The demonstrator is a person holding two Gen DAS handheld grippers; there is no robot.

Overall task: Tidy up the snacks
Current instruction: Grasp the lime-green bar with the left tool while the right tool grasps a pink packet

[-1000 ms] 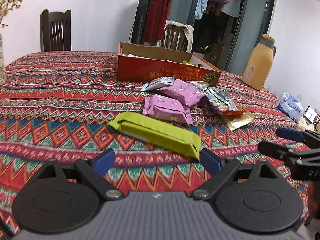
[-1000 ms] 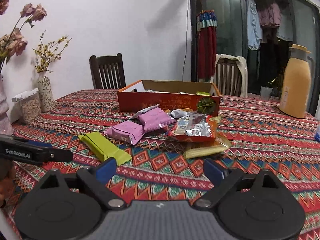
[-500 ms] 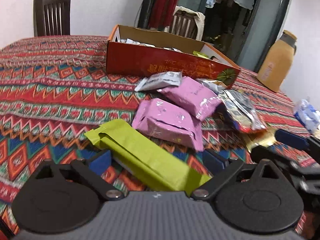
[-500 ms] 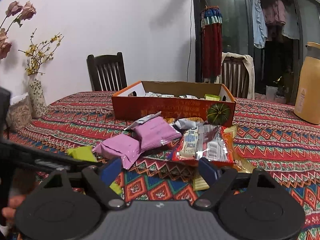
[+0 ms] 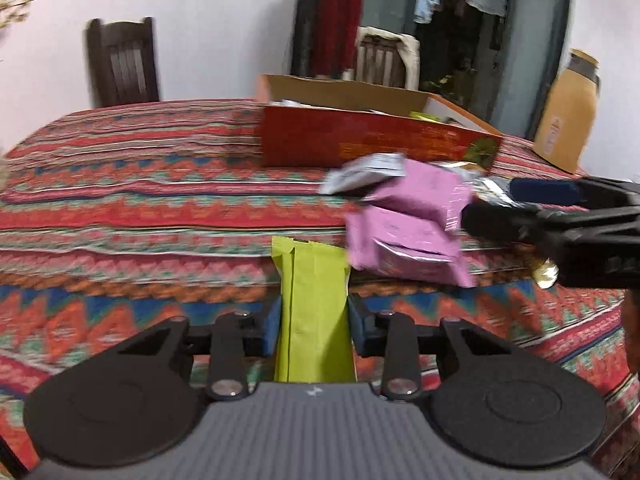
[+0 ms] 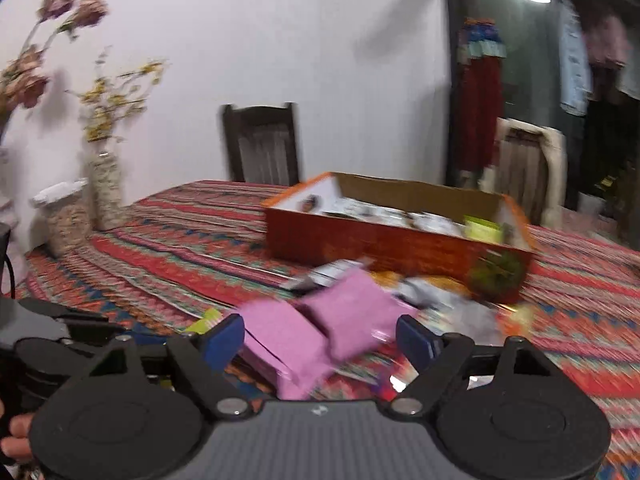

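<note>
1. Sorting is under way, by my reading well short of finished. The orange cardboard box (image 6: 396,236) toward the far edge of the tabletop (image 5: 120,184) already holds several packets, among them a green one near its right end; blur hides a count.
2. Loose items on the tabletop, just in front of the box: two pink packets (image 5: 404,246) overlapping, a silver-grey sachet (image 5: 366,172) on the farther pink one, plus foil and yellow wrappers at the right side of the pile, partly hidden.
3. Left tongs (image 5: 314,322): jaws closing on the green packet (image 5: 312,296), which runs lengthwise between them, its far end lying on the cloth. Blue pads sit against both long edges, so I read this as a grip taking hold.
4. Right tongs (image 6: 320,334): jaws set wide and closing slightly, hovering over the near ends of the pink packets. Pads are not pressing either one; nothing held.
5. Left to do, judged from the layout: lift the green packet into the box, then clear both pink packets, the sachet and the remaining wrappers.
6. Both views are motion-blurred; fine contact detail is uncertain.
</note>
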